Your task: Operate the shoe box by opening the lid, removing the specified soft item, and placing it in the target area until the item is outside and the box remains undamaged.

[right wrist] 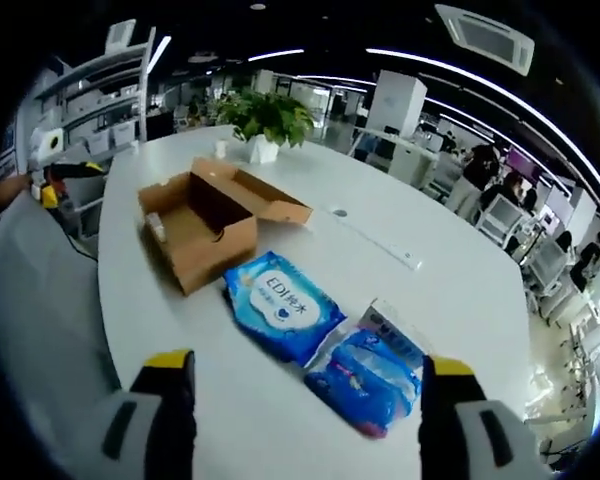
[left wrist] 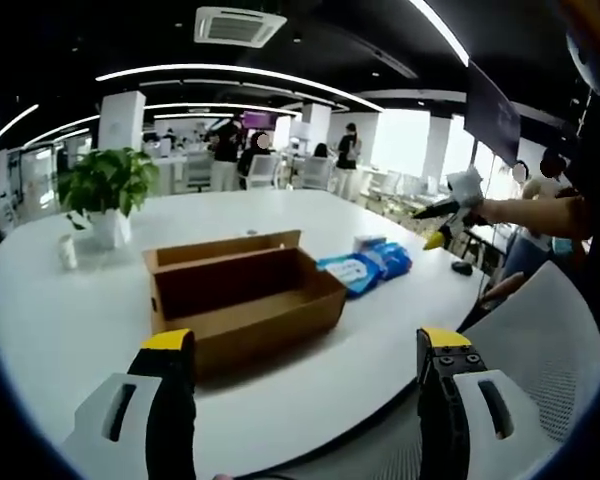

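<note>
Box [left wrist: 242,300] of brown card sits on my white desk [left wrist: 70,330] with its lid folded back, open at the top; in the right gripper view the box [right wrist: 195,235] is past my two yellow tips, and I can see a small thing inside it at one end, too small to tell what it is; just beside the box lies a soft blue pack [right wrist: 283,317], flat on the desk and outside the box; a second blue pack [right wrist: 368,375] lies next to the first, farther from the box; a green plant [right wrist: 265,118] in a white pot stands behind the box; my left claw [left wrist: 305,345] is spread wide and holds nothing; my right claw [right wrist: 307,368] is spread wide too, above the blue packs, with nothing in it.
</note>
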Available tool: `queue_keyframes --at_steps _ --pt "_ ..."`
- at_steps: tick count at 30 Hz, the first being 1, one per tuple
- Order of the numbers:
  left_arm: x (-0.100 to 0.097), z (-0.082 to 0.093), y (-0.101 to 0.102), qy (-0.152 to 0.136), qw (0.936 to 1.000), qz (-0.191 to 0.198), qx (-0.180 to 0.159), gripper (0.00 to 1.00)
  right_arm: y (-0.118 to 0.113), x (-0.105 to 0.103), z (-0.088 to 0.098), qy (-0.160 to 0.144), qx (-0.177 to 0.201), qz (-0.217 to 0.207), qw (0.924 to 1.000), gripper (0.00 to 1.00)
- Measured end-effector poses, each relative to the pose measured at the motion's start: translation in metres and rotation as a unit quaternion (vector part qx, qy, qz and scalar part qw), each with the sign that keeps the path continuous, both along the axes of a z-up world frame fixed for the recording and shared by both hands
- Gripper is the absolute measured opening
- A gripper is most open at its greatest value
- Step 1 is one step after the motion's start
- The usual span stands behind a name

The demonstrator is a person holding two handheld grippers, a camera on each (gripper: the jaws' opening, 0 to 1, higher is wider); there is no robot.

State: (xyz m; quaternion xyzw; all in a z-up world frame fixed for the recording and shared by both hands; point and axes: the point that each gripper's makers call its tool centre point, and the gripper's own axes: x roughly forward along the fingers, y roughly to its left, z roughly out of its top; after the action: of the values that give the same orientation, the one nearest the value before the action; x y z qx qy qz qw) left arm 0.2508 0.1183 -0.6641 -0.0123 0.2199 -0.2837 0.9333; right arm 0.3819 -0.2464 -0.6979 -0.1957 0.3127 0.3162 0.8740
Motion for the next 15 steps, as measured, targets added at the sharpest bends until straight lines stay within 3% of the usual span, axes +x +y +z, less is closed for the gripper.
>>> queue_keyframes --at_steps 15 --pt "0.003 0.006 -0.007 -0.004 0.9986 -0.051 0.011 0.96 0.025 -0.047 0.007 -0.005 0.020 -0.029 0.9994 0.99"
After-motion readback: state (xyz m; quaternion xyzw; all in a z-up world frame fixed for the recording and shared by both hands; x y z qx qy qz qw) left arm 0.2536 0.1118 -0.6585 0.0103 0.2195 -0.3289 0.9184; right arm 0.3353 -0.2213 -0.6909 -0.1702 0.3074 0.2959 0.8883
